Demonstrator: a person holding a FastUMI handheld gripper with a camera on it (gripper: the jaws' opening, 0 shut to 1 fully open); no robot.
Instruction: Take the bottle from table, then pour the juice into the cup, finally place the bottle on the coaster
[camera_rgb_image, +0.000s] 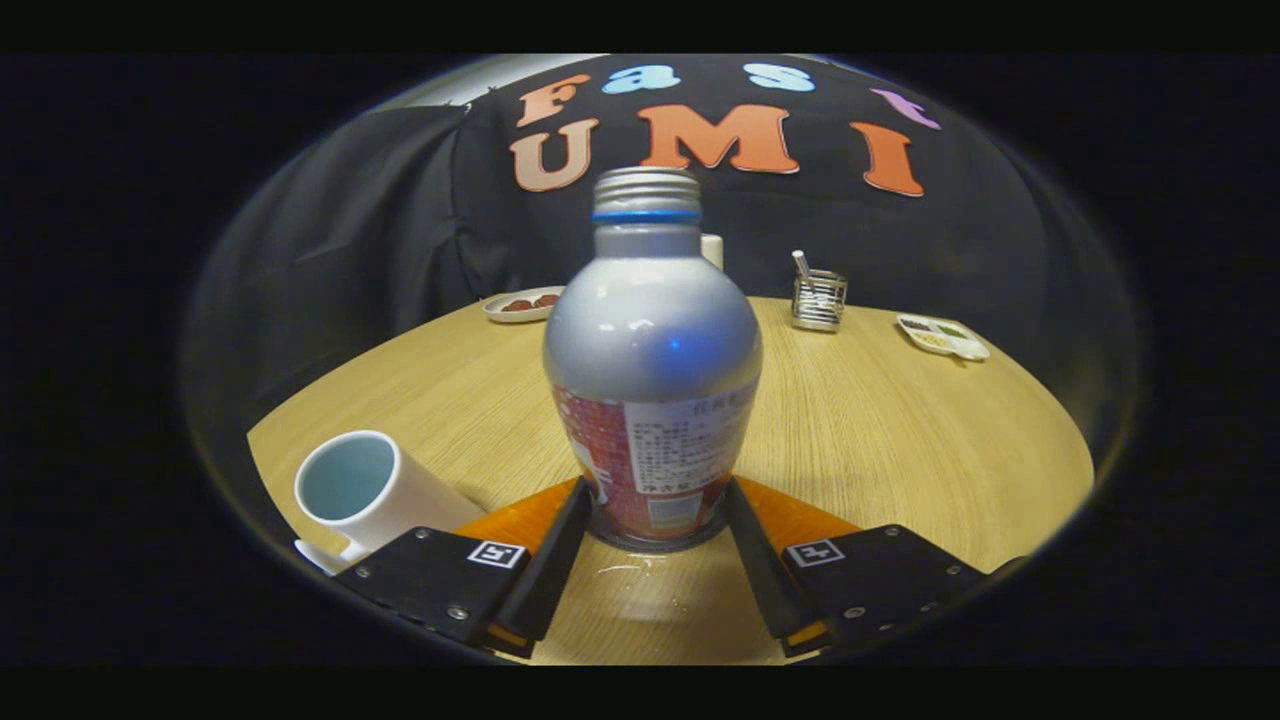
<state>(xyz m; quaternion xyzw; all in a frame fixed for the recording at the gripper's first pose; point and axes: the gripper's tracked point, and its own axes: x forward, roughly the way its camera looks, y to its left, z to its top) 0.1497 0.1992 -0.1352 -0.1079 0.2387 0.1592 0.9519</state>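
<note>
The tool (655, 520) clasps the bottle (652, 380) between its fingers; next, I judge, lift toward the cup (360, 490) and pour.

The gripper view rides on the gripper (655, 515) and looks forward along its two fingers (548, 570), low over the round wooden table (900, 440) and nearly level with it. It faces across the tabletop toward the black cloth wall (380, 220) behind. It sits very close to the bottle (652, 370), which stands upright between the fingers and rises past the far edge of the table. The fisheye bends the scene, so the table's edge curves around both sides.
</note>
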